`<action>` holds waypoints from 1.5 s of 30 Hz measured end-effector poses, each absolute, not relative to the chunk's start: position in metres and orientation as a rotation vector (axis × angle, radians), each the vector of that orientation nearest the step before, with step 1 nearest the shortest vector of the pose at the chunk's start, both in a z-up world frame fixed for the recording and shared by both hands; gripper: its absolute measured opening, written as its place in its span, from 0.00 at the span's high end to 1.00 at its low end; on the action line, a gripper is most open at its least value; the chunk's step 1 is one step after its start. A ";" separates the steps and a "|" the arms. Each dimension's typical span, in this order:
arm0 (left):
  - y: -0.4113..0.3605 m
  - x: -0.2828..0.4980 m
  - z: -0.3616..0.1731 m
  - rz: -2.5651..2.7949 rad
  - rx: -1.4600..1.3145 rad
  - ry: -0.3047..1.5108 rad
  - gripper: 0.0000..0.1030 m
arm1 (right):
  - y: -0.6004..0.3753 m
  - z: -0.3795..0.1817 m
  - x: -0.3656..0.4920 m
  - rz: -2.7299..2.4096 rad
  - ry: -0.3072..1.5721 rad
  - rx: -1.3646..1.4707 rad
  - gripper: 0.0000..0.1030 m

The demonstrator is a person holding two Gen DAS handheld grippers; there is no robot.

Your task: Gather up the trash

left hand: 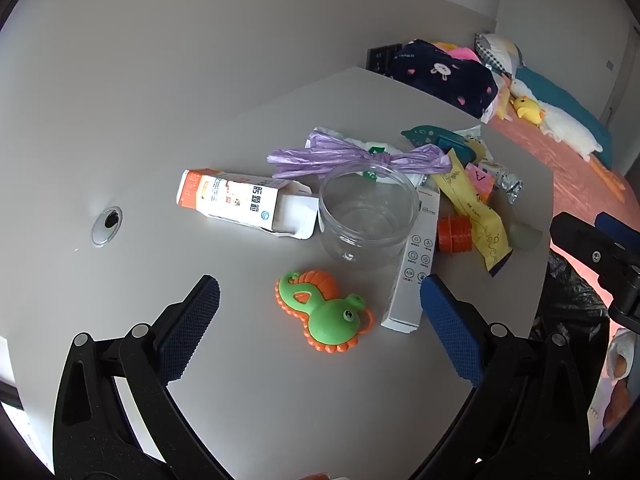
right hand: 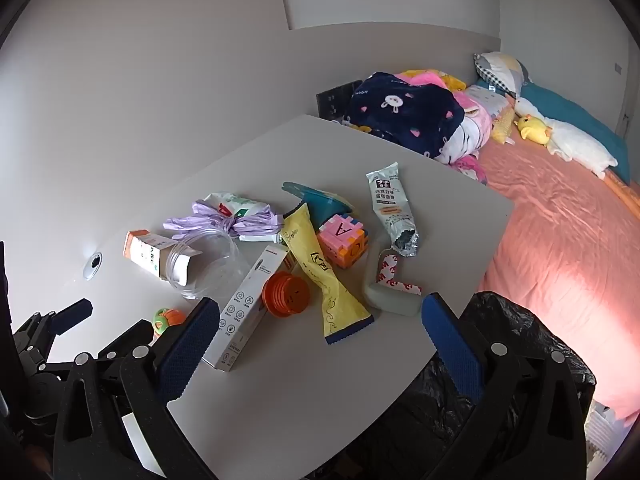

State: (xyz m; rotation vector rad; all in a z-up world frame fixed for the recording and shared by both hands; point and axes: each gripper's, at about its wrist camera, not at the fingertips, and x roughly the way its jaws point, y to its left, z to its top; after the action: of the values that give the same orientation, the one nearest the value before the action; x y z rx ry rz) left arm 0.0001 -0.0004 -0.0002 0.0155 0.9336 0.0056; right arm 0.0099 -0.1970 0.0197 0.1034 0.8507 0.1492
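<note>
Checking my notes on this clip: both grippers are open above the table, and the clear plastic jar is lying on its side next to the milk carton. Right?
Not quite. The left wrist view shows the jar standing upright, mouth up, beside the carton. Both the left gripper and the right gripper are open.

On the table (right hand: pixel 280 392) lie two cartons (left hand: pixel 236 200), one clear jar (left hand: pixel 366 220), two wrappers (right hand: pixel 320 272) and two toys (left hand: pixel 326 312).

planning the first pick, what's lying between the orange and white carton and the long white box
The clear plastic jar lies between the orange and white carton and the long white box, touching or overlapping both. The left wrist view shows it best.
</note>
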 end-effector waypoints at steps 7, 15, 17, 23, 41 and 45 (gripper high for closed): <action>-0.001 0.000 0.001 0.004 0.012 0.933 0.06 | -0.195 0.020 0.010 0.158 0.853 0.094 0.02; 0.002 0.001 0.000 0.001 -0.001 0.937 0.06 | -0.194 0.019 0.009 0.149 0.850 0.101 0.02; 0.003 0.001 -0.001 0.002 -0.001 0.937 0.06 | -0.194 0.021 0.009 0.153 0.851 0.104 0.02; 0.003 0.001 -0.001 0.000 0.000 0.940 0.06 | -0.195 0.020 0.011 0.153 0.853 0.102 0.02; 0.001 0.000 0.000 -0.010 0.005 0.931 0.06 | -0.195 0.021 0.010 0.150 0.852 0.100 0.02; 0.000 0.000 0.001 -0.011 0.005 0.929 0.06 | -0.196 0.021 0.011 0.151 0.853 0.100 0.02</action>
State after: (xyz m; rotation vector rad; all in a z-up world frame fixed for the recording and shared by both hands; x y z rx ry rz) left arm 0.0000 0.0000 0.0005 0.0054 0.9291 -0.0112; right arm 0.0107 -0.1959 0.0209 0.0997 0.8525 0.1509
